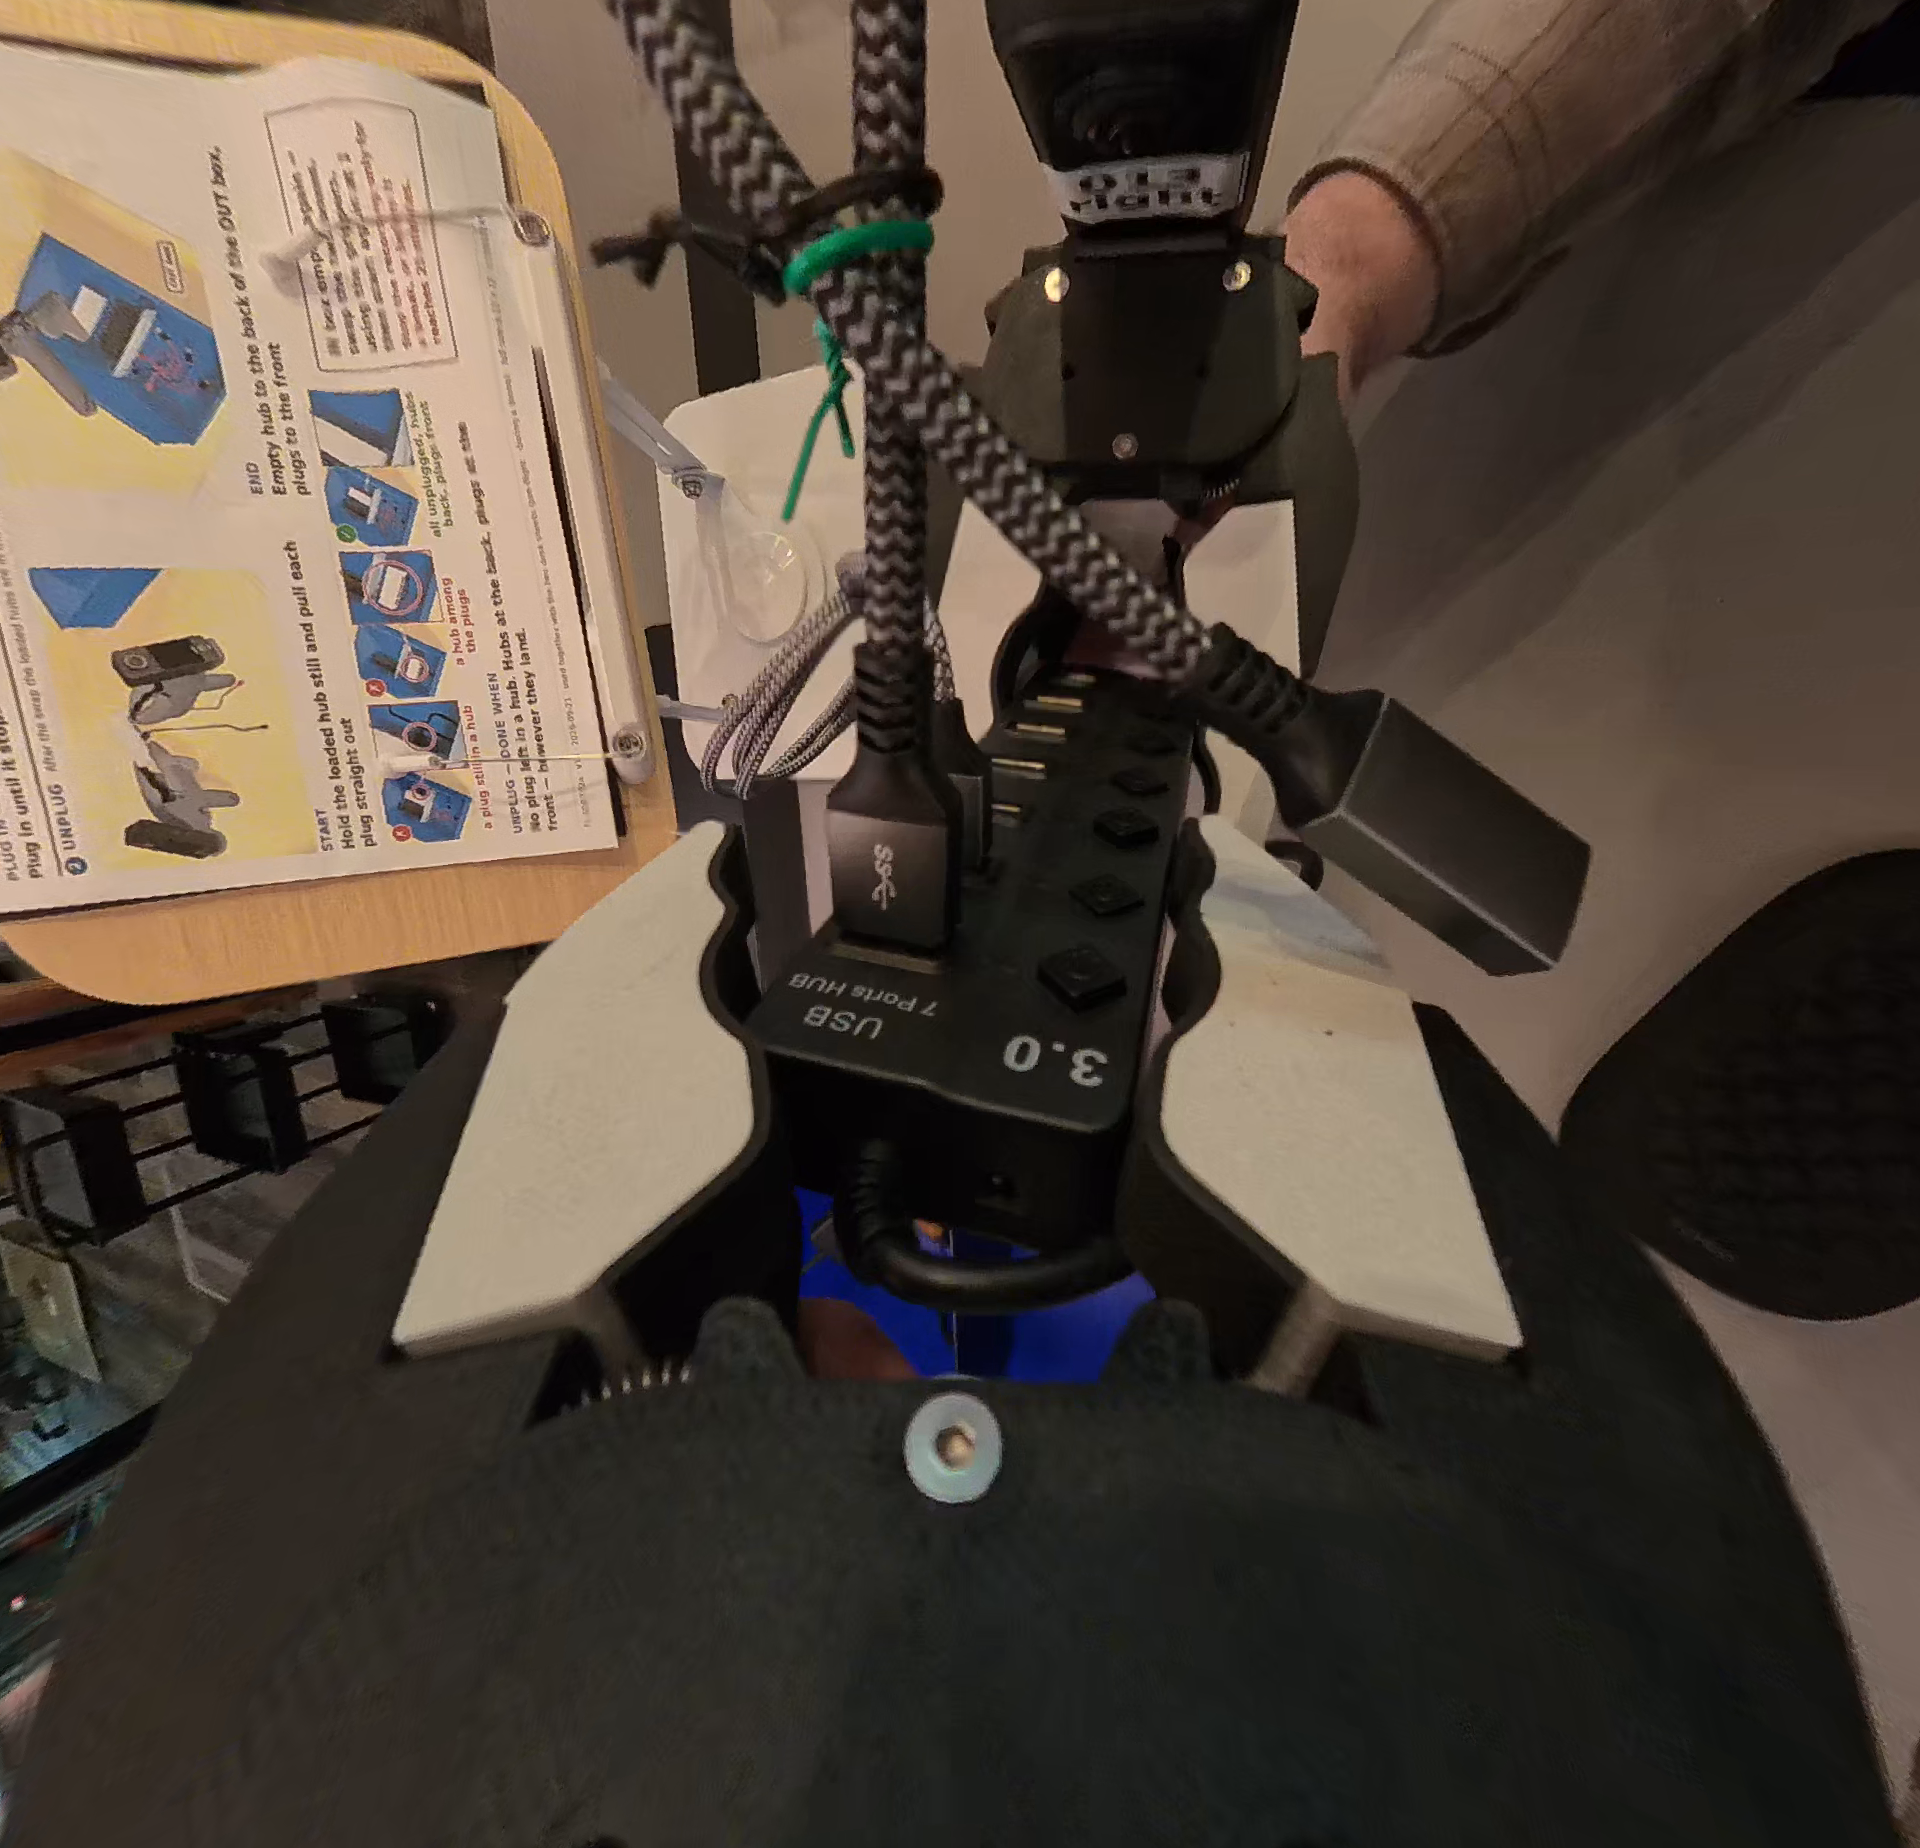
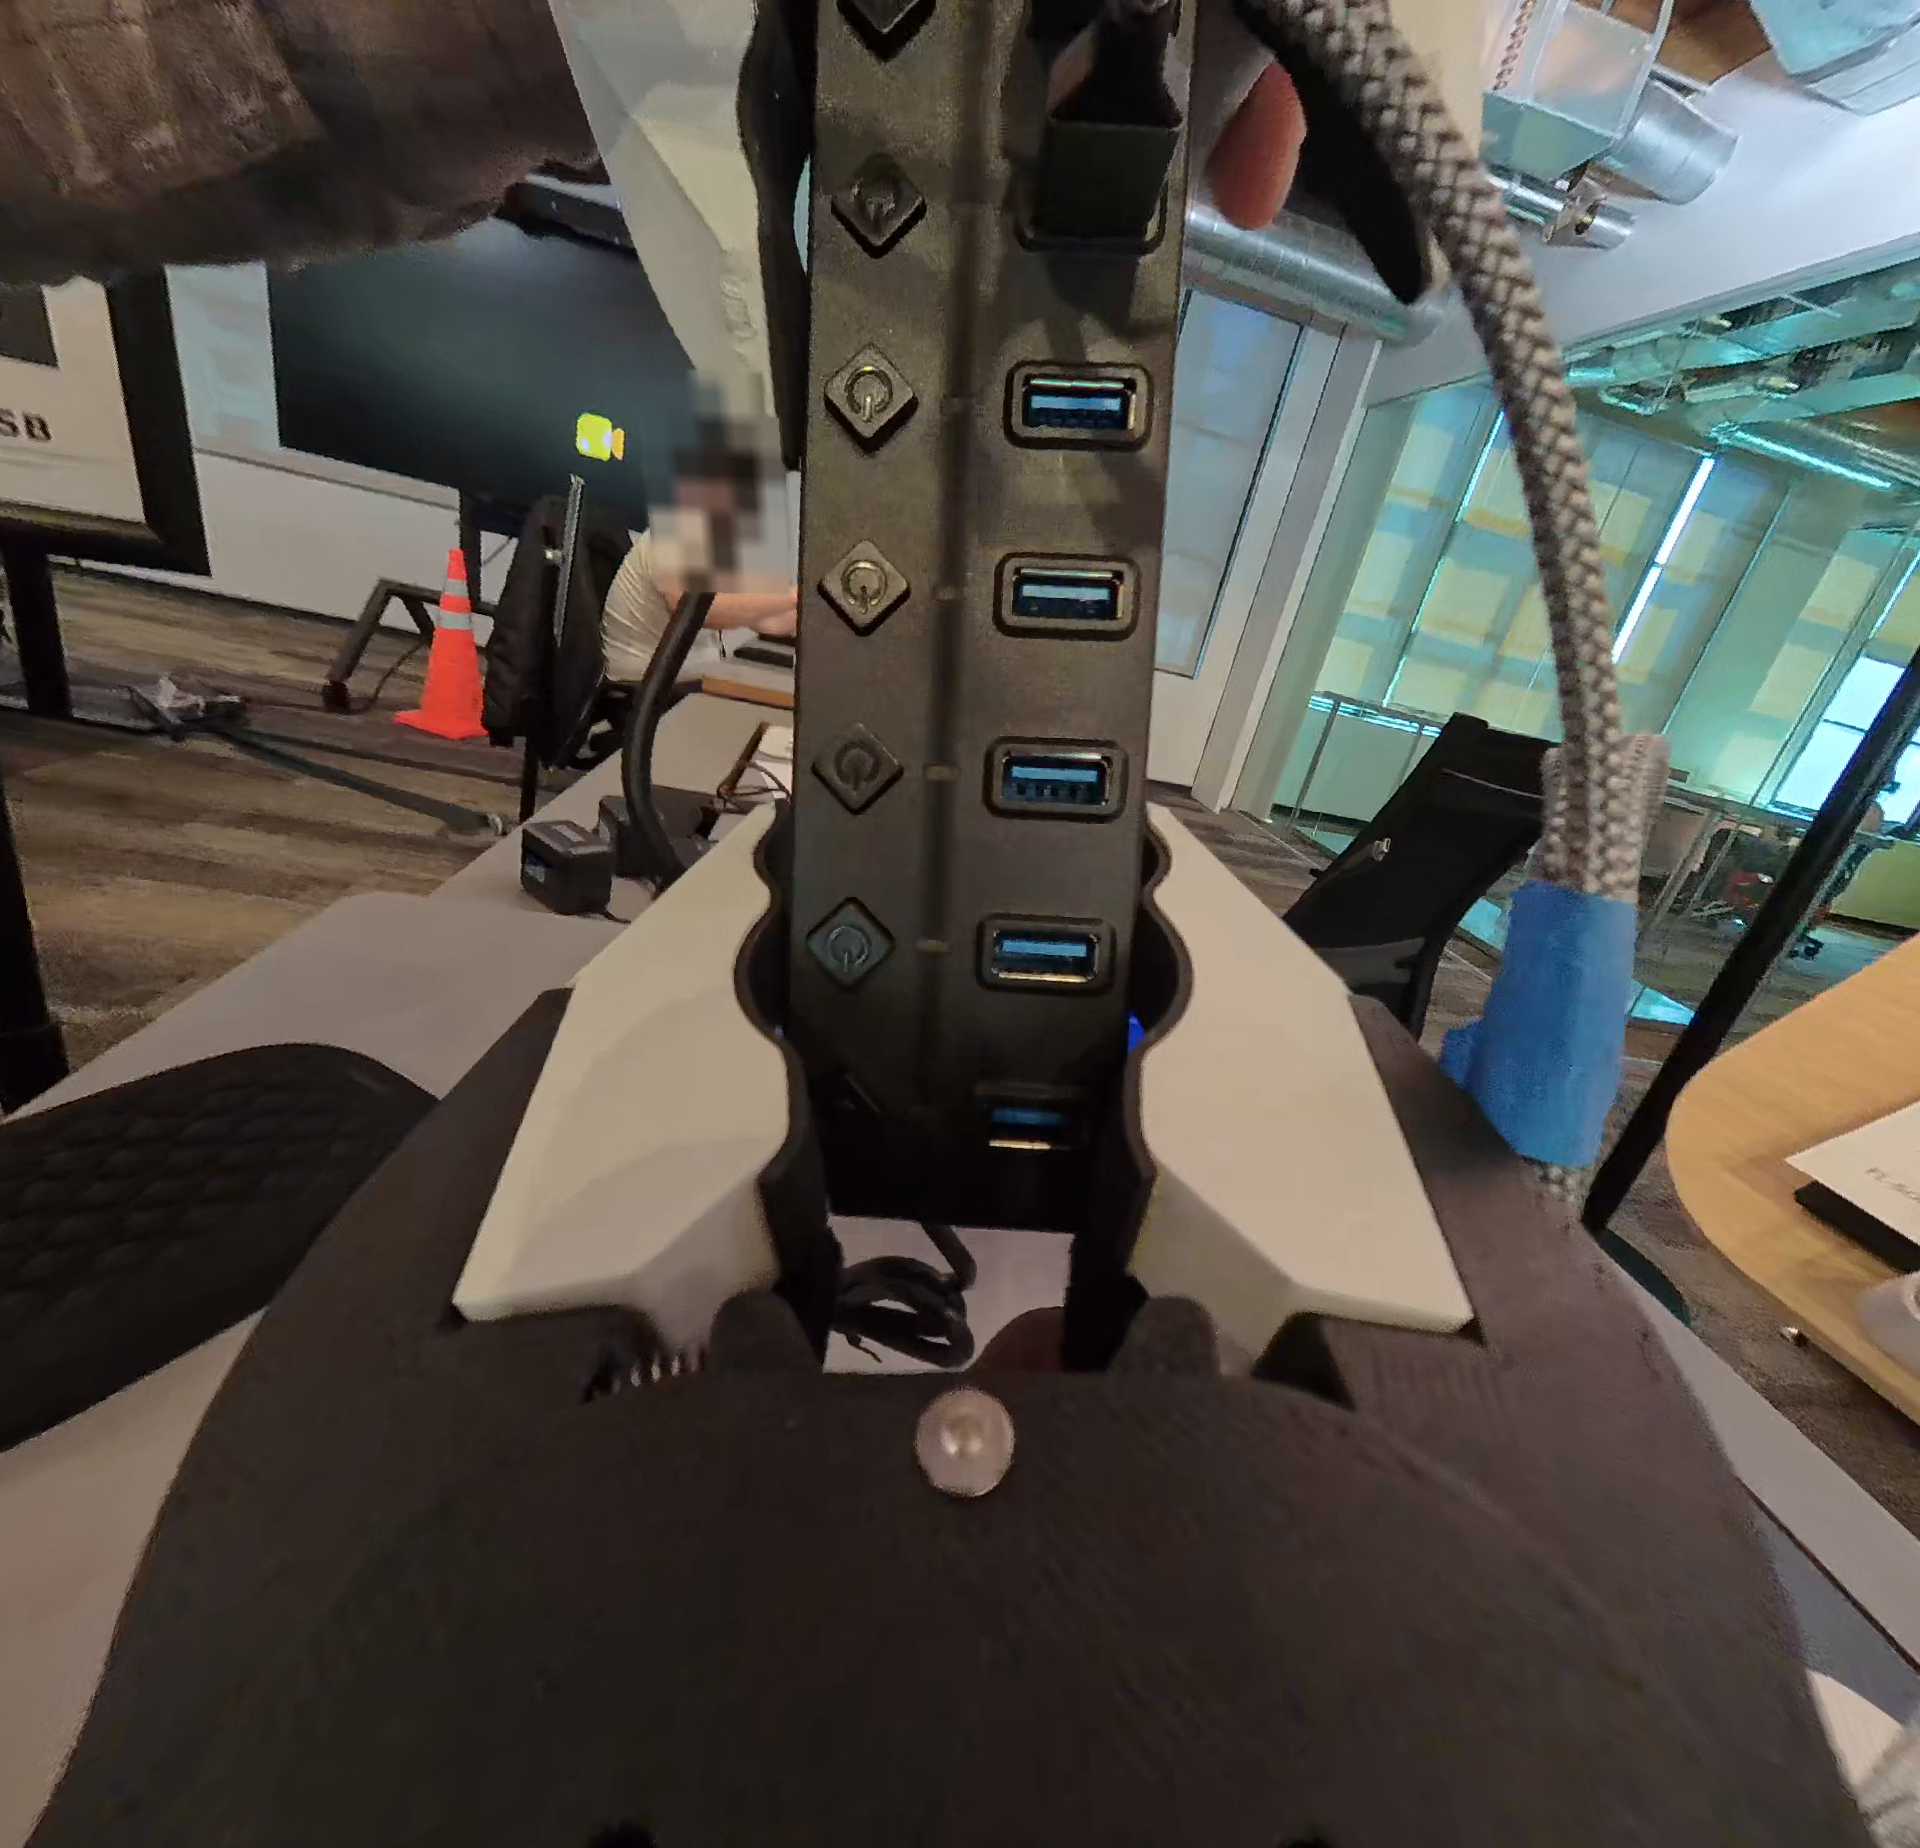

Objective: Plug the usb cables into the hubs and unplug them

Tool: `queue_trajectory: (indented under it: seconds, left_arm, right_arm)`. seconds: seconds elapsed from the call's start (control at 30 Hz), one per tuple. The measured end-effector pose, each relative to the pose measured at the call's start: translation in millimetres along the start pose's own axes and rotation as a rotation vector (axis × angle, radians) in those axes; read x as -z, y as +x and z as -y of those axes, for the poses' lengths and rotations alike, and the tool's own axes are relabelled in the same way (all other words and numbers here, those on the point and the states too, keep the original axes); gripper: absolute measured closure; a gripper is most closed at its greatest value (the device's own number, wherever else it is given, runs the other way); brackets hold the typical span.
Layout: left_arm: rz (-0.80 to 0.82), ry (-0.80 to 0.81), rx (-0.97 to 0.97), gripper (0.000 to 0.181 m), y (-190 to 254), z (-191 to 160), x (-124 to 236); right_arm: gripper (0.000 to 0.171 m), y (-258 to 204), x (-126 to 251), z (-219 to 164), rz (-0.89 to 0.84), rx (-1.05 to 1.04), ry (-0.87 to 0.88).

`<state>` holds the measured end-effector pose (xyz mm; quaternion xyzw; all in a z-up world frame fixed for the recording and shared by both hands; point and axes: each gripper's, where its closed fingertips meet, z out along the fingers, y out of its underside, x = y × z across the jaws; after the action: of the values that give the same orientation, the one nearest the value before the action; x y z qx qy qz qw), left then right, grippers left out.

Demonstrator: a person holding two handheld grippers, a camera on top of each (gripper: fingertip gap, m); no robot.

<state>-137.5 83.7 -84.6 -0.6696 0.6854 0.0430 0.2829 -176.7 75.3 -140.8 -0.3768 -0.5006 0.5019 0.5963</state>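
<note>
While clamped, hub (image 1: 966, 967) spans both jaws.

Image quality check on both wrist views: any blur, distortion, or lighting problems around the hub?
Left wrist view: dim warm light, the hub sharp, the loose plug and instruction sheet soft, edges bowed by the wide lens. Right wrist view: hub ports crisp; bright windows behind, sleeve blurred.

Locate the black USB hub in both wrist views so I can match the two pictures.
Left wrist view: the USB hub lies at centre, running away from the camera, clamped between the left tool's white fingers.
Right wrist view: the USB hub stands as a vertical strip at centre, between the right tool's white fingers.
Shared landmark: the braided cable plug seated in one port.
</note>
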Motion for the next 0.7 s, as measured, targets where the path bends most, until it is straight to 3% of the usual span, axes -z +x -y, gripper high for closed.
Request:
queue_trajectory:
  seconds: [0.13, 0.2, 0.53, 0.7]
  left_arm:
    - [0.014, -0.014, -0.006, 0.088, -3, 0, 0]
    - [0.028, 0.002, -0.009, 0.098, -5, 2, 1]
    - [0.004, -0.008, -0.038, 0.103, 2, 2, 1]
    - [-0.04, -0.042, -0.033, 0.103, 6, -8, -9]
  right_arm:
    - [0.109, -1, 0, 7, -0.002, -0.028, 0.046]
    - [0.109, 0, 2, 9, -0.014, -0.01, 0.052]
    - [0.109, -3, -2, 1, -0.002, 0.031, 0.03]
    - [0.107, -8, -8, -17, 0.027, 0.061, -0.069]
